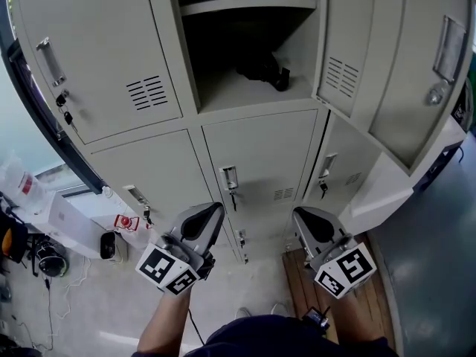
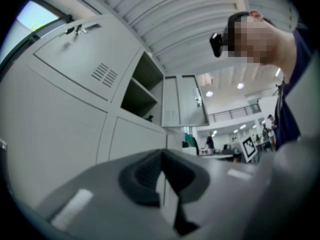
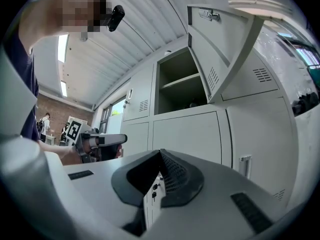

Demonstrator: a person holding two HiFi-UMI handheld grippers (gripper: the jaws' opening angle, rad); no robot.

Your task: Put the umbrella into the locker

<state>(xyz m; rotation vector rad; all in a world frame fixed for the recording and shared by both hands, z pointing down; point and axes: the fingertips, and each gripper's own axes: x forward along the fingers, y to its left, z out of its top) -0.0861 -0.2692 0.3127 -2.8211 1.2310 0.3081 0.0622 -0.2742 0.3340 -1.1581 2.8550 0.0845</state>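
Observation:
The black folded umbrella (image 1: pixel 262 69) lies on the floor of the open locker compartment (image 1: pixel 245 88), under its shelf. It shows as a small dark shape in the right gripper view (image 3: pixel 192 104) and in the left gripper view (image 2: pixel 149 118). Both grippers hang well below that compartment, in front of the closed lower doors. My left gripper (image 1: pixel 216 208) has its jaws together with nothing between them; its tips meet in its own view (image 2: pixel 162 154). My right gripper (image 1: pixel 297 213) is also shut and empty (image 3: pixel 160 153).
The open locker door (image 1: pixel 401 65) swings out at the right. The closed lockers around have handles with keys (image 1: pixel 230 181). A wooden board (image 1: pixel 297 288) lies on the floor at my feet. Boxes, cables and dark gear (image 1: pixel 44 251) crowd the floor at the left.

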